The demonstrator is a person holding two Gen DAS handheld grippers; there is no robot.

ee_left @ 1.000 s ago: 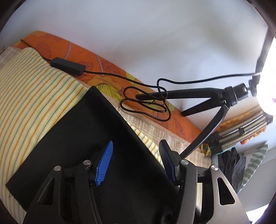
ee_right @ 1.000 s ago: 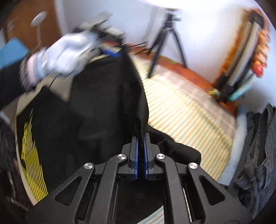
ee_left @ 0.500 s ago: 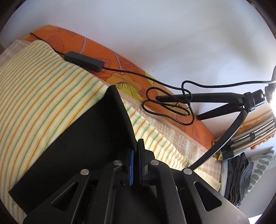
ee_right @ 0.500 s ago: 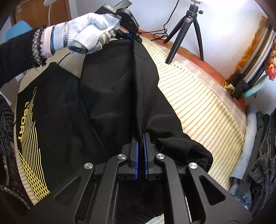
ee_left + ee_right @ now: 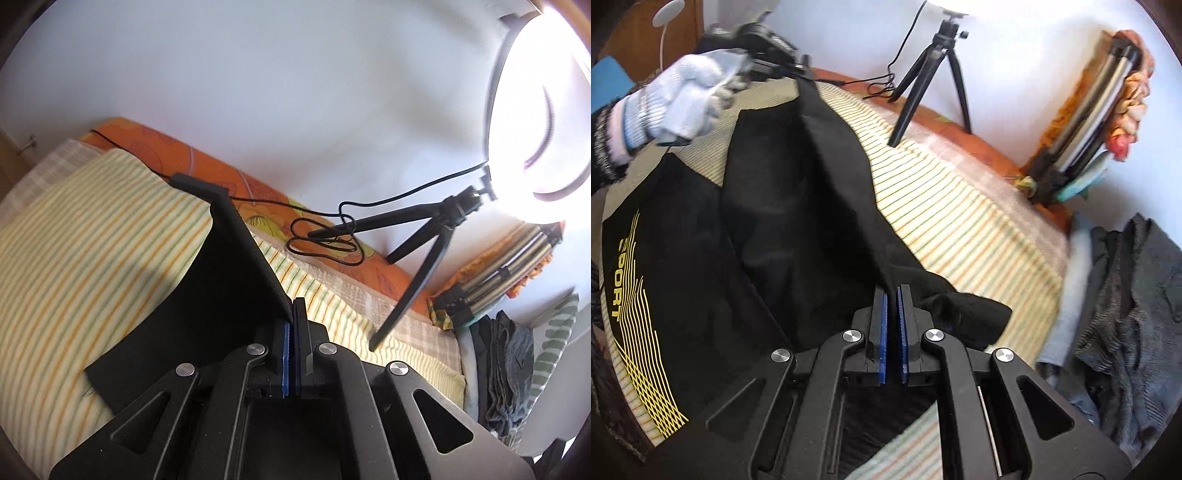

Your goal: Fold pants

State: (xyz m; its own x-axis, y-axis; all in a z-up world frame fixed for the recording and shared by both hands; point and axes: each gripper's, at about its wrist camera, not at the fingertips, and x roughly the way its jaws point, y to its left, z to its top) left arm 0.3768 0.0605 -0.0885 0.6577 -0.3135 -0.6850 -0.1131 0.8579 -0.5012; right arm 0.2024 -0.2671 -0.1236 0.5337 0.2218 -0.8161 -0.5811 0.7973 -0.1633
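1. Whereas a second ago the left gripper (image 5: 291, 332) had its fingers spread over the black cloth, they are now pressed together on the hem edge of the pants (image 5: 820, 206), and that edge rises off the bed as a taut ridge.
2. At the near end of the same ridge, the right gripper (image 5: 894, 325) pinches the pants as it did a second ago; a thin slit shows between its blue pads, with dark fabric running into it.
3. With both ends held, the upper leg looks ready to be carried over as one straight edge; that is a judgement, since the fold itself is not yet laid.
4. Most of the pants lies flat on the striped bed cover (image 5: 960, 206); the lower leg, printed with yellow lines and the word SPORT, lies left of the lifted ridge.
5. A gloved hand (image 5: 683, 99), blurred, holds the left gripper at the far end of the pants.
6. Beyond the pants, a small tripod (image 5: 934, 62) stands on the bed by the white wall, its cable looped beside it.
7. Right of the pants, off the bed's edge, is a heap of dark clothes (image 5: 1126, 314).
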